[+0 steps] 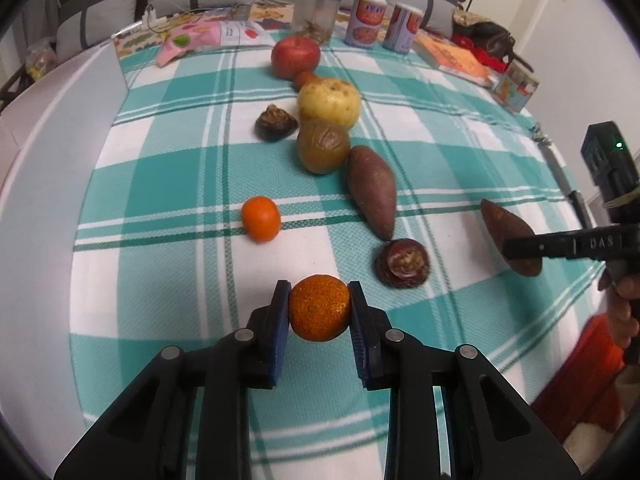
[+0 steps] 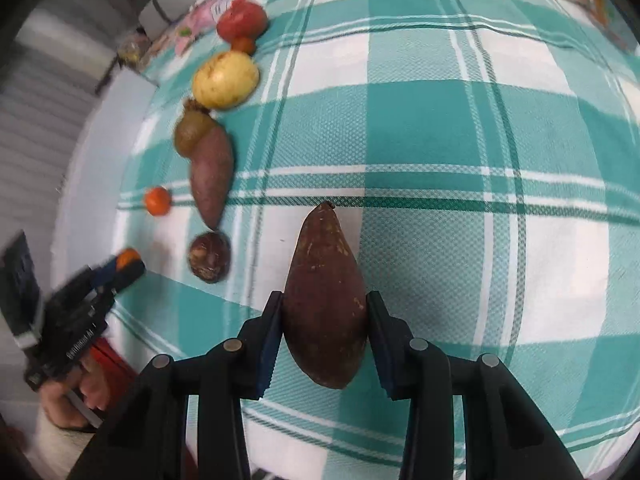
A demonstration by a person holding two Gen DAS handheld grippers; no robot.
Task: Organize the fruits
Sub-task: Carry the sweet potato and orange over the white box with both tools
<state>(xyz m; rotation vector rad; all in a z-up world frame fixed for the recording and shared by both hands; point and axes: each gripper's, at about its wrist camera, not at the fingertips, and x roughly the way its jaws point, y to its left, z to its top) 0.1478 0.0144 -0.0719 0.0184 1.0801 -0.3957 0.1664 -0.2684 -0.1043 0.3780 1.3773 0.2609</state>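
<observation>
On the left I have the left gripper point(image 1: 319, 307) clamped on a tangerine point(image 1: 319, 307), pads on its two sides, low over the checked cloth point(image 1: 460, 152); another tangerine point(image 1: 261, 219) sits further out. The row of produce running from the apple point(image 1: 295, 57) down to the chestnut-like piece point(image 1: 402, 263) looks like the line I am building (my guess). On the right, the right gripper point(image 2: 325, 312) pinches a sweet potato point(image 2: 325, 300) at its widest part, tip pointing away, level and forward.

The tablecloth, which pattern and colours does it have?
The tablecloth is a teal and white check, clearest in the right wrist view.
</observation>
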